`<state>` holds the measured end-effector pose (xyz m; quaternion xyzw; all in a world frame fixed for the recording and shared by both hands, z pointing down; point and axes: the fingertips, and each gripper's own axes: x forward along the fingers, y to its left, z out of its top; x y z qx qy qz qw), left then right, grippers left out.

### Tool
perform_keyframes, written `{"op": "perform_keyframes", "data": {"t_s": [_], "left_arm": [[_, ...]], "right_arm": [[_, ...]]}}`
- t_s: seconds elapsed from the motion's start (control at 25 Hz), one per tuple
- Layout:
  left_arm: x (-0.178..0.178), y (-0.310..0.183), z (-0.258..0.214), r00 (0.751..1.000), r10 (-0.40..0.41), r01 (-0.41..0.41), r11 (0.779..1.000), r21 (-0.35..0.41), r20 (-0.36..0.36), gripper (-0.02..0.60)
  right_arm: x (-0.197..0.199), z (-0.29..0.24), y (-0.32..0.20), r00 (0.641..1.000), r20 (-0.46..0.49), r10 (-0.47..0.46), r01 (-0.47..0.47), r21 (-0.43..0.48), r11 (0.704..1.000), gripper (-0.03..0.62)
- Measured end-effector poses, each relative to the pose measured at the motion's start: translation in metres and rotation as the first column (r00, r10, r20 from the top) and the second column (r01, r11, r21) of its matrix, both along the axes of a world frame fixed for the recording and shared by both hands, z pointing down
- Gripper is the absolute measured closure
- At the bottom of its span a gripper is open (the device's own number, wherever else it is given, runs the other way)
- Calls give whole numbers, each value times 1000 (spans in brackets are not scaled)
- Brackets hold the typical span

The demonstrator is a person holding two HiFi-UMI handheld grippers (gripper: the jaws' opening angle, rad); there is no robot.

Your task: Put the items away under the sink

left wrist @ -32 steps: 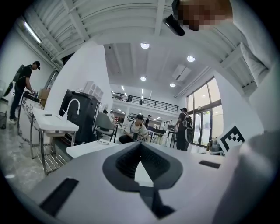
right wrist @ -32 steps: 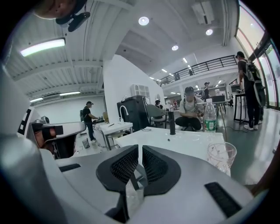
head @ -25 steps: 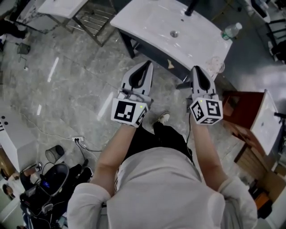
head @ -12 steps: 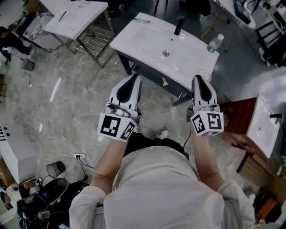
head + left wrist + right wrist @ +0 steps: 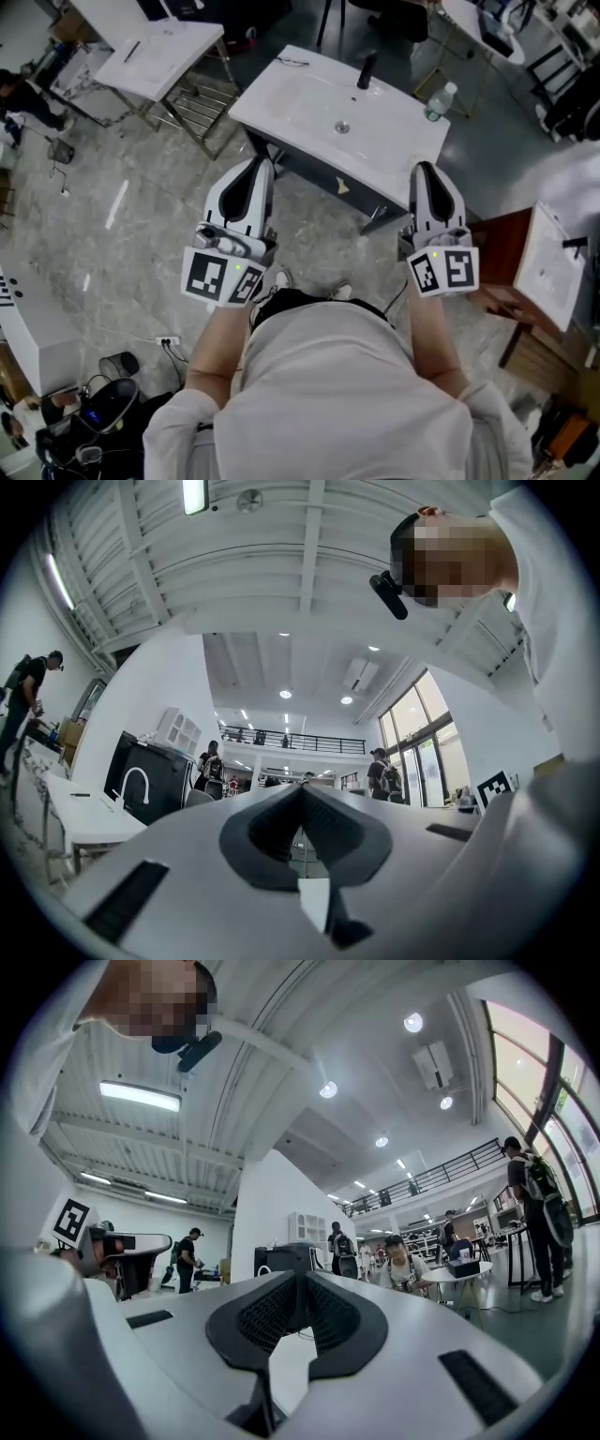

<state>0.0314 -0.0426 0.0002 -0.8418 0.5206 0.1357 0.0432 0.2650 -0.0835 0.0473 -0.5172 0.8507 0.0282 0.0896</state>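
- On the sink's [image 5: 300, 94] right rear corner, right of the faucet [image 5: 366, 67]: clear bottle [image 5: 436, 100], upright, pale cap. It is the only task thing I can name. A thin dark thing lies at the sink's left rear edge, too small to tell.
- Bottle handling, judged: plastic, likely light, with a thin wall that gives under a hard squeeze. Smooth and round, so it may slip, or roll if knocked over. How full it is, can't tell.
- Where to take it, judged: side-on around the mid-body, below the shoulder, with a moderate squeeze. The cap looks too narrow for a sure hold.
- Left tool [image 5: 257, 167]: just in front of the sink's left front edge, jaws pressed together, nothing between them.
- Right tool [image 5: 425, 171]: off the sink's right front corner, jaws pressed together, empty. It is nearer the bottle than the left tool but well apart from it.
- Under the sink: dark frame [image 5: 309, 169]. A small pale scrap [image 5: 344, 187] sits below the front edge; can't tell what it is.
- Head view only: sink, bottle, faucet and both tools together, so the tool-to-bottle layout reads from here alone.
- Gripper views only: jaw tips meeting close up, which settles that both are empty. They look out at ceiling lights and people, with no sink or bottle in either, so they give nothing for aiming.
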Motion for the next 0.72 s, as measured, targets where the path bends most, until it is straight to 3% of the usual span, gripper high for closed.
{"op": "perform_keyframes", "data": {"t_s": [0.44, 0.72], "left_arm": [[4, -29, 27, 999, 37, -37, 997, -70, 8, 578], [0, -36, 23, 999, 45, -44, 998, -50, 20, 578]], "right_arm": [[-5, 15, -18, 1000, -2, 13, -14, -52, 999, 542], [-2, 13, -24, 999, 36, 6, -3, -71, 997, 542]]}}
